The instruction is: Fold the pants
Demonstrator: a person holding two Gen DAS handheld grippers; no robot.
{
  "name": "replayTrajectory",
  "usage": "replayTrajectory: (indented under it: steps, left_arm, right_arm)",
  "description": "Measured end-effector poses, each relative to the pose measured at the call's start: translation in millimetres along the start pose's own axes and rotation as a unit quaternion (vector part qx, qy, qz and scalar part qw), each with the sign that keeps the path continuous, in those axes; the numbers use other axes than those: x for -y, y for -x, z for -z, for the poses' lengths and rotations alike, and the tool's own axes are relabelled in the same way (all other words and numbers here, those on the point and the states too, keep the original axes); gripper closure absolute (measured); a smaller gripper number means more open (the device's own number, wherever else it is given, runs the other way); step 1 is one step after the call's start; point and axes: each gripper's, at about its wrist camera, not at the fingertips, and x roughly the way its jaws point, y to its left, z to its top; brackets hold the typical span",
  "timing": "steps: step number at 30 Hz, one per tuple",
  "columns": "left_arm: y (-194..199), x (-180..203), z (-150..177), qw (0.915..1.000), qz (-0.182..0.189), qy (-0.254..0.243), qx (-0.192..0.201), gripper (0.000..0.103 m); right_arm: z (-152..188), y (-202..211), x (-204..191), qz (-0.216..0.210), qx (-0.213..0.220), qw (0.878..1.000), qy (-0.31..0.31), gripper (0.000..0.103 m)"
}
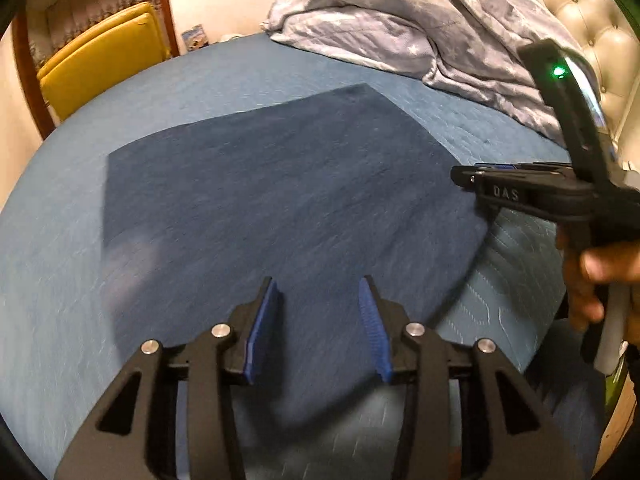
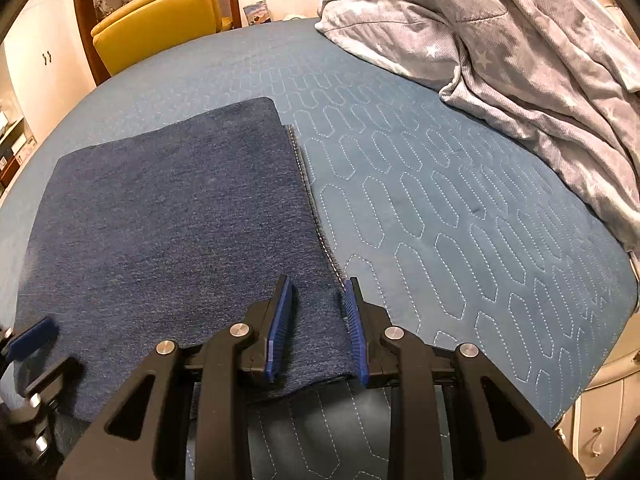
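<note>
A: Where are the pants (image 2: 172, 232)?

B: Flat on the bed (image 2: 460, 216), folded into a thick, roughly rectangular slab of dark blue denim with a fine twill grain. Along the edge of the pants facing the blanket, a narrow strip of a lower layer shows, with a line of pale stitching and a frayed hem.

A: And the bed itself?

B: Covered in a lighter blue quilt, stitched in white dotted lines that form long, rounded hexagon shapes. Beyond the pants a crumpled grey blanket (image 2: 520, 40) with pale star prints lies heaped, soft and ribbed. Past the pants on the other side stands a yellow chair (image 2: 160, 16) with smooth padded cushions. In the left wrist view a cream tufted headboard (image 1: 580, 4) rises behind the blanket.

A: The left gripper (image 1: 320, 300)?

B: Its black jaws with ridged blue pads stand apart, above the near part of the pants, holding nothing. That view is blurred.

A: The right gripper (image 2: 318, 300)?

B: Jaws apart as well, straddling the pants' near corner on the frayed edge; one pad is over the denim, the other just at the hem. Whether they touch the cloth I cannot tell
</note>
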Motion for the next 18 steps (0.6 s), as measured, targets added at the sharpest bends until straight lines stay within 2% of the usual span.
replayTrajectory:
  steps: [3,5,7,9,12,13,14,17,18]
  left_arm:
    - [15,-18,4,0.9989,-0.026,0.036,0.012,0.053]
    - [22,-31,5,0.997,-0.041,0.064,0.019,0.049]
    - [23,-41,4,0.9949,-0.055,0.082,0.017,0.049]
    - [22,-49,4,0.994,-0.047,0.099,0.006,0.049]
    - [23,-60,-2,0.9931,-0.037,0.111,0.007,0.049]
    - [22,-64,-8,0.9931,-0.037,0.11,0.011,0.049]
    - [21,-67,-13,0.9927,-0.038,0.114,0.014,0.049]
    - [5,-81,-38,0.9924,-0.008,0.122,0.013,0.049]
    - [-3,-86,-48,0.9921,-0.013,0.124,0.012,0.049]
  right_arm:
    - [-4,18,-5,0.008,0.017,1.0,-0.009,0.077]
    - [-7,39,-20,-0.004,0.057,0.998,0.017,0.069]
    - [-11,46,-33,-0.023,0.064,0.997,0.037,0.068]
    - [-17,42,-43,-0.041,0.056,0.996,0.047,0.068]
    - [-23,15,-49,-0.013,0.017,0.997,0.071,0.068]
    - [-21,-1,-45,0.007,-0.009,0.998,0.067,0.068]
    - [-17,-12,-39,0.002,-0.02,0.998,0.06,0.07]
    - [-13,-13,-37,-0.005,-0.008,0.998,0.066,0.069]
    - [-12,-13,-39,-0.001,-0.007,0.998,0.069,0.069]
